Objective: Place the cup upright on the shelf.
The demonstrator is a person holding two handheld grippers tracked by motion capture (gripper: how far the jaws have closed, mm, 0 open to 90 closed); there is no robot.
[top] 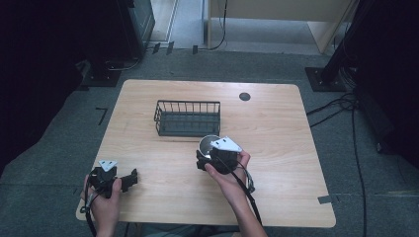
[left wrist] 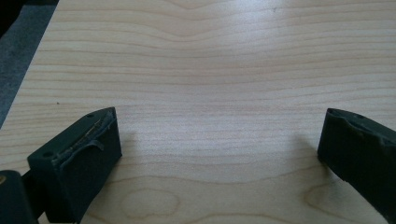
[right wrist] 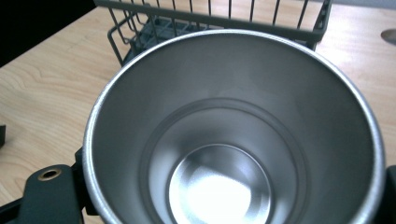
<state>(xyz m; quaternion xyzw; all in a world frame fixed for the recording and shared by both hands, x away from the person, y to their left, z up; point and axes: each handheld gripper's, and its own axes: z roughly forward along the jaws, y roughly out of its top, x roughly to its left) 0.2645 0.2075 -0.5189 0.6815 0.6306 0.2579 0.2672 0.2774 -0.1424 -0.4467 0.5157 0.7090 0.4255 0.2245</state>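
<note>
A steel cup (top: 207, 143) sits between the jaws of my right gripper (top: 213, 157), just in front of the dark wire basket (top: 188, 117) at the middle of the wooden table. In the right gripper view I look straight into the empty cup (right wrist: 224, 140), with the basket (right wrist: 215, 18) right behind it. My right gripper is shut on the cup. Near the table's front left corner my left gripper (top: 129, 178) rests low and open. The left gripper view has its jaws wide apart over bare wood (left wrist: 210, 93), with my left gripper (left wrist: 219, 154) holding nothing.
A round dark cable grommet (top: 244, 96) lies in the tabletop behind the basket at the right. Grey carpet, cables (top: 346, 106) and dark stands surround the table (top: 276, 187). The table's left edge is close to the left gripper.
</note>
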